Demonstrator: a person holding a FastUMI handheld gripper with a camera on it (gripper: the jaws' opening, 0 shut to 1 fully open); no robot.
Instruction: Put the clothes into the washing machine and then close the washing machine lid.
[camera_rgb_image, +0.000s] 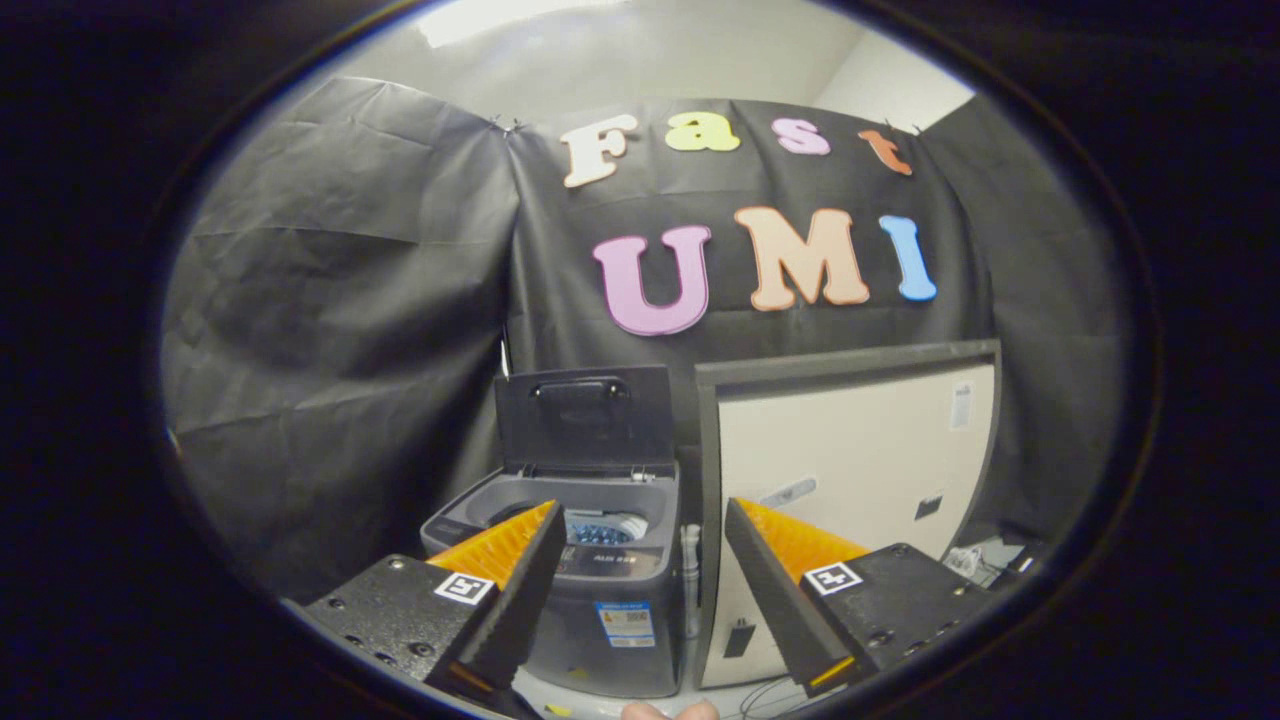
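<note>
We hold the gripper (640, 560) with its jaws spread wide and nothing between them, aimed at the washer (590, 580), which stands beyond the fingers. The washer's lid (585, 415) is up, tilted back against the booth wall, and the drum (600, 527) lies open below it. Something pale shows inside the drum, but we cannot tell whether that is cloth or the drum's own floor. We see no clothes around the washer or ahead of the jaws, so we cannot say where they are.

Just beside the washer, on its right, stands a pale cabinet (850, 470) with a dark frame. Cables (965, 562) lie near the cabinet's far lower corner.

Our judgement: the task is either barely begun or at its loading stage. The lid is certainly not yet closed, so that step remains. If the clothes are not in the drum, fetching and dropping them comes first.
</note>
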